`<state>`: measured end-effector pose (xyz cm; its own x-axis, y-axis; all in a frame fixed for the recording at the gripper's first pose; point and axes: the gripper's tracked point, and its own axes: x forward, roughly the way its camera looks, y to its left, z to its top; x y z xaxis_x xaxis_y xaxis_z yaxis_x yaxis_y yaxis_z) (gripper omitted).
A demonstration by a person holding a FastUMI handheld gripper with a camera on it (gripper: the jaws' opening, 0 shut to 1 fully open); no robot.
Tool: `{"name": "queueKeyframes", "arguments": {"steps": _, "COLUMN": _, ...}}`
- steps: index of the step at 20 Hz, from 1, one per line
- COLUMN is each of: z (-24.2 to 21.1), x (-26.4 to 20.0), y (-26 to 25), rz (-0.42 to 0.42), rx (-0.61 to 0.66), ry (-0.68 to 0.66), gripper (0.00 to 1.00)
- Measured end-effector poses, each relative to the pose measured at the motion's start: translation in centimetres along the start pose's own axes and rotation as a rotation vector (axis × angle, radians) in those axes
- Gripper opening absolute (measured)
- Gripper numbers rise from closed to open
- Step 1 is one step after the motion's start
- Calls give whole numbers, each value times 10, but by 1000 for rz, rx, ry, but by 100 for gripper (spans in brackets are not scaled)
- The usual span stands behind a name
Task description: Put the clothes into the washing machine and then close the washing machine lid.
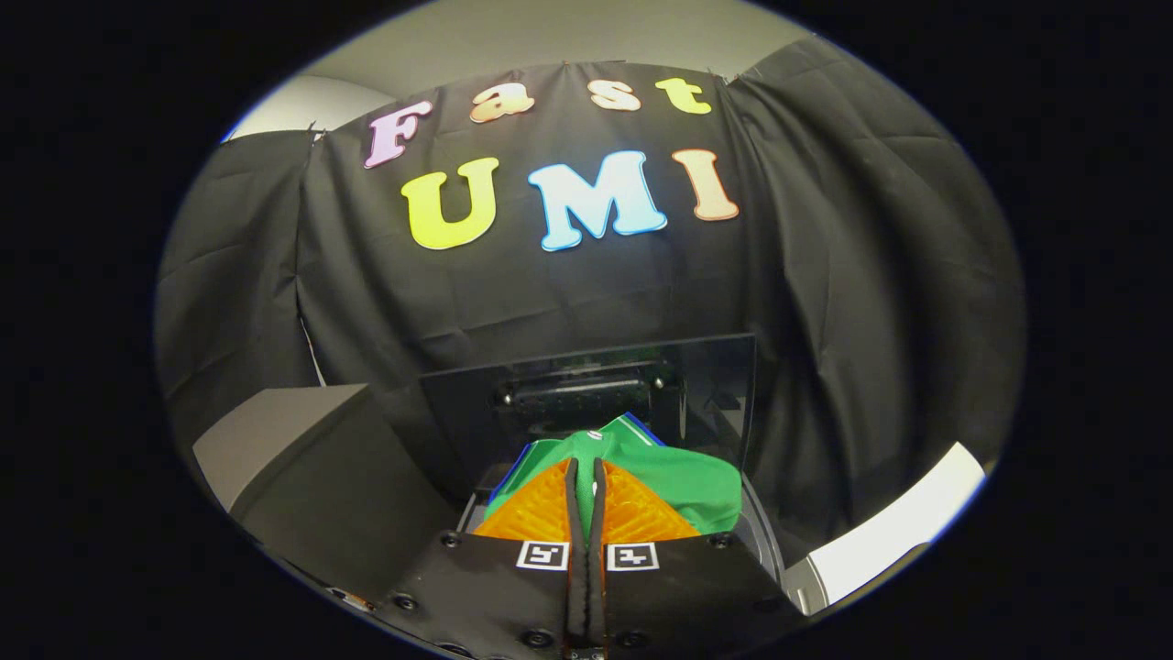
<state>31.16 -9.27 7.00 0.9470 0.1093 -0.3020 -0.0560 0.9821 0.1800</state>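
Green garment (674, 477), bright and plain, bunched into soft folds, with a thin blue edge showing along its far rim and a small pale patch at its top near the collar-like peak. Draped over and around the fingertips, spilling mostly to the right of them, a smaller flap hanging to the left. Peak of the cloth aimed away from the camera toward the raised lid; long axis hard to judge in this crumpled state, though the widest spread runs crosswise to the fingers.

Gripper (586, 472) with fingers drawn nearly together, only a thin dark slit between them, pinched onto a fold of the green garment at the tips. Held up just above the washing machine (765, 541), over its open mouth, the curved rim of the tub visible to the right and left of the cloth.

Washing machine lid (586, 385) standing open, upright behind the garment, dark and glossy, with a handle-like bar across its middle. Grey box-like surface (293, 431) to the left of the machine, well apart from the cloth. White curved edge (903, 522) to the right, beyond the machine's rim. Black cloth wall (825, 275) behind everything.
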Motion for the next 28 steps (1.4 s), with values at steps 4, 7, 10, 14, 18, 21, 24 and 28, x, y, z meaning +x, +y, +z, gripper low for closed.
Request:
{"name": "queueKeyframes", "arguments": {"steps": 4, "z": -31, "x": 15, "y": -5, "rz": 3, "rx": -9, "ry": 36, "gripper": 1}}
{"name": "queueKeyframes", "arguments": {"steps": 7, "z": -53, "x": 27, "y": -6, "rz": 4, "rx": -32, "ry": 71, "gripper": 1}}
{"name": "queueKeyframes", "arguments": {"steps": 10, "z": -82, "x": 39, "y": -5, "rz": 13, "rx": -27, "ry": 123, "gripper": 1}}
{"name": "queueKeyframes", "arguments": {"steps": 14, "z": -108, "x": 51, "y": -11, "rz": 0, "rx": -28, "ry": 161, "gripper": 1}}
{"name": "queueKeyframes", "arguments": {"steps": 18, "z": -125, "x": 61, "y": -13, "rz": -5, "rx": -32, "ry": 188, "gripper": 1}}
{"name": "queueKeyframes", "arguments": {"steps": 21, "z": -137, "x": 68, "y": -14, "rz": -13, "rx": -49, "ry": 215, "gripper": 1}}
{"name": "queueKeyframes", "arguments": {"steps": 24, "z": -145, "x": 75, "y": -16, "rz": -30, "rx": -52, "ry": 244, "gripper": 1}}
{"name": "queueKeyframes", "arguments": {"steps": 28, "z": -155, "x": 81, "y": -16, "rz": -41, "rx": -66, "ry": 286, "gripper": 1}}
